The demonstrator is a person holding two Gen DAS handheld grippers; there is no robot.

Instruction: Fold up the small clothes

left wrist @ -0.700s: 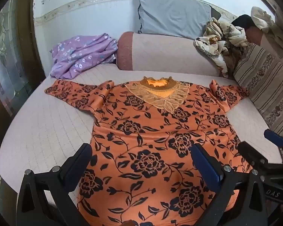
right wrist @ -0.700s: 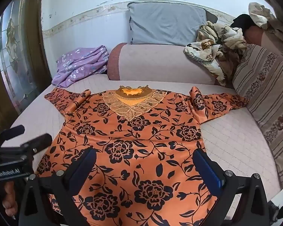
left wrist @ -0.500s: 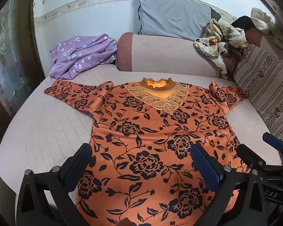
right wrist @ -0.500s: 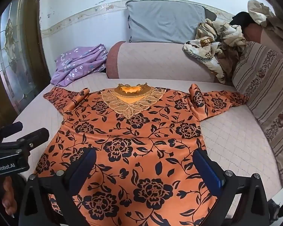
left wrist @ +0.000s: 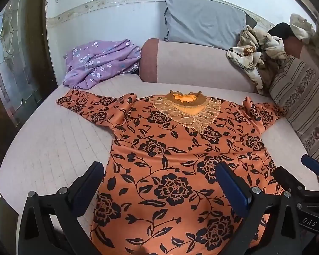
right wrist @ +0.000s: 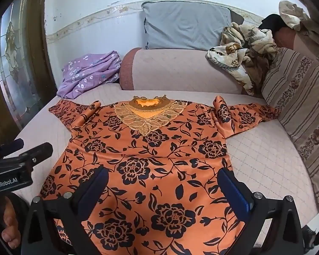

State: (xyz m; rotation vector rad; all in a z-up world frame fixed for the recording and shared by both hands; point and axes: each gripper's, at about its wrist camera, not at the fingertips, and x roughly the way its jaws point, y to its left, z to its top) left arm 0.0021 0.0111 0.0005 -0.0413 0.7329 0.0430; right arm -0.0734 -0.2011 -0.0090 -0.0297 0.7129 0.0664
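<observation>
Both grippers, left gripper (left wrist: 159, 182) and right gripper (right wrist: 162, 183), gape empty over the orange blouse (left wrist: 180, 159), whose slippery hem toward six o'clock may slide or bunch when pinched.

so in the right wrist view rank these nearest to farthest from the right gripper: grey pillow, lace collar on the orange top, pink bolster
From the right gripper, open above the orange top's hem:
1. Lace collar, straight ahead at the top's far end.
2. Pink bolster, behind the collar across the bed.
3. Grey pillow, farthest, propped against the wall above the bolster.
</observation>
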